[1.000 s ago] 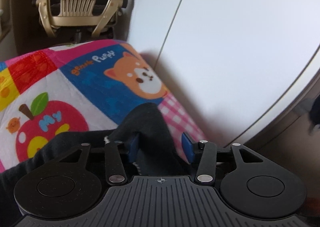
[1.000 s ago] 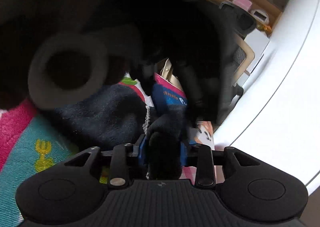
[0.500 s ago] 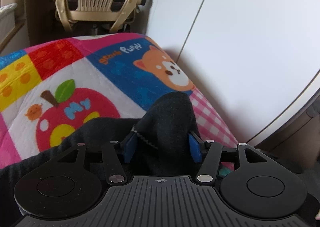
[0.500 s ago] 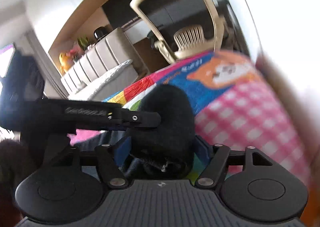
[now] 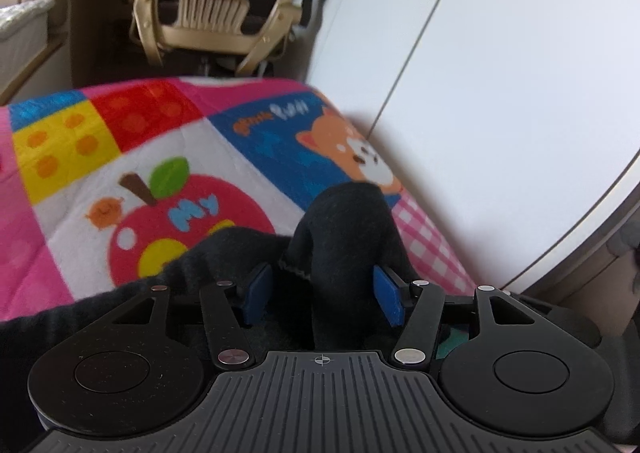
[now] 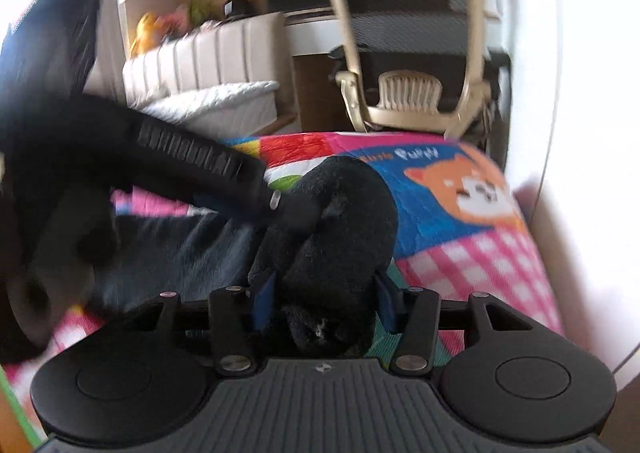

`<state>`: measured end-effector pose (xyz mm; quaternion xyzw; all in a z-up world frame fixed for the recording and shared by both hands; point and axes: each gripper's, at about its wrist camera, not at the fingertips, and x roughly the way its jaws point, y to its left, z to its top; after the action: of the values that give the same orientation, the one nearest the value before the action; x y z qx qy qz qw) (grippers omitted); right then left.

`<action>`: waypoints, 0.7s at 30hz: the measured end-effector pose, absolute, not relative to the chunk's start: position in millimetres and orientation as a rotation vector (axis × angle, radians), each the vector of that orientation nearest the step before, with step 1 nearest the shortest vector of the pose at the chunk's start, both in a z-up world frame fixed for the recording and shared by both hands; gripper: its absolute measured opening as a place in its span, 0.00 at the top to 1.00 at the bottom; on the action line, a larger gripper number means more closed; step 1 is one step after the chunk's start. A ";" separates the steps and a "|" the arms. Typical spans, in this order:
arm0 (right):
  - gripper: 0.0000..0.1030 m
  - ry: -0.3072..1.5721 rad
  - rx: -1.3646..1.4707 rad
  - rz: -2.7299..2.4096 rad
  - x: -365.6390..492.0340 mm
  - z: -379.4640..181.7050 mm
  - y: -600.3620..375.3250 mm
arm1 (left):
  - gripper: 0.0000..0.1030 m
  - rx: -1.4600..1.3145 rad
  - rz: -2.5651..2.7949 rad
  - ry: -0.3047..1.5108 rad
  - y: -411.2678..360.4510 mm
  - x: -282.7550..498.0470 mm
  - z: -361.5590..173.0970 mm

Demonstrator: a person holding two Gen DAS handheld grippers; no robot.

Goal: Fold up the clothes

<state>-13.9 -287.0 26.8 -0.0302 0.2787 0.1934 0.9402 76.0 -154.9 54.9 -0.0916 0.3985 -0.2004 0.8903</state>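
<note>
Your left gripper (image 5: 320,293), jaws just opening, sits loose around the garment (image 5: 344,229). The right gripper (image 6: 324,293), just closing, clamps that bunch near the blanket (image 5: 200,157)'s right edge, apparently taking over the fold.

Left gripper (image 5: 322,291) stands over a cartoon-print quilt (image 5: 132,173); its jaws have just been opening, with a bunched fold of black garment (image 5: 348,229) between the blue pads (image 5: 386,295). The right pad touches the cloth, the left stands just clear. Beyond: a beige chair (image 5: 212,21) and white wall panels (image 5: 500,73).
</note>
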 end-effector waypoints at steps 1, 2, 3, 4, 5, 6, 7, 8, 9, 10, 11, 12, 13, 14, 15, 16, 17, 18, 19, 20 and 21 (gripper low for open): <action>0.51 0.557 -0.113 0.393 -17.7 27.6 -279.1 | 0.37 -0.199 -0.415 0.809 -151.2 73.3 59.6; 0.51 0.541 -0.173 0.394 -21.5 28.2 -269.4 | 0.36 -0.208 -0.416 0.791 -147.5 70.6 64.3; 0.51 0.531 -0.219 0.398 -20.9 27.7 -261.4 | 0.34 -0.217 -0.418 0.773 -144.3 68.3 68.9; 0.51 0.522 -0.262 0.405 -24.1 27.2 -253.8 | 0.33 -0.221 -0.419 0.763 -142.8 67.2 71.9; 0.51 0.513 -0.294 0.410 -26.8 26.6 -247.4 | 0.32 -0.217 -0.419 0.758 -142.7 67.0 73.5; 0.51 0.505 -0.316 0.415 -28.6 26.3 -243.2 | 0.32 -0.205 -0.417 0.757 -143.9 67.5 73.3; 0.51 0.498 -0.337 0.419 -30.3 25.9 -239.0 | 0.33 -0.191 -0.411 0.758 -145.3 68.2 72.4; 0.50 0.493 -0.343 0.425 -31.9 26.4 -237.6 | 0.34 -0.172 -0.395 0.763 -146.6 69.3 69.1; 0.48 0.494 -0.336 0.434 -27.7 26.4 -239.8 | 0.33 -0.152 -0.375 0.771 -147.0 71.2 64.3; 0.47 0.495 -0.316 0.446 -27.0 27.5 -243.8 | 0.31 -0.140 -0.358 0.780 -146.1 73.0 59.5; 0.46 0.493 -0.279 0.465 -26.9 30.0 -250.3 | 0.31 -0.149 -0.353 0.788 -141.9 74.6 54.8; 0.46 0.492 -0.238 0.487 -27.6 33.1 -257.4 | 0.29 -0.159 -0.347 0.795 -137.6 76.2 50.7; 0.44 0.491 -0.197 0.509 -28.2 36.3 -264.5 | 0.28 -0.173 -0.340 0.799 -132.8 77.2 48.2; 0.38 0.487 -0.146 0.517 -28.2 39.2 -272.1 | 0.27 -0.187 -0.333 0.803 -128.0 78.2 45.7; 0.32 0.483 -0.096 0.524 -28.2 42.0 -279.8 | 0.26 -0.198 -0.327 0.805 -123.8 79.0 43.8; 0.31 0.494 -0.033 0.520 -24.7 41.6 -286.7 | 0.26 -0.204 -0.326 0.806 -121.0 78.9 43.2; 0.30 0.505 0.031 0.515 -21.1 41.2 -293.6 | 0.26 -0.208 -0.324 0.806 -118.4 78.6 42.7; 0.29 0.516 0.094 0.510 -17.5 40.7 -300.5 | 0.25 -0.209 -0.324 0.805 -116.8 77.7 42.5; 0.28 0.543 0.167 0.503 -11.0 36.5 -306.1 | 0.25 -0.208 -0.323 0.803 -115.8 76.9 42.4; 0.27 0.571 0.241 0.494 -4.5 32.2 -311.8 | 0.24 -0.208 -0.322 0.802 -114.8 76.1 42.1; 0.27 0.606 0.322 0.487 2.5 26.0 -316.7 | 0.24 -0.209 -0.321 0.802 -113.5 75.4 41.8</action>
<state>2.5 -316.7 26.0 0.1562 0.2942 0.2363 0.9128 75.4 -113.5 41.8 -0.1013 0.3880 -0.1553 0.9028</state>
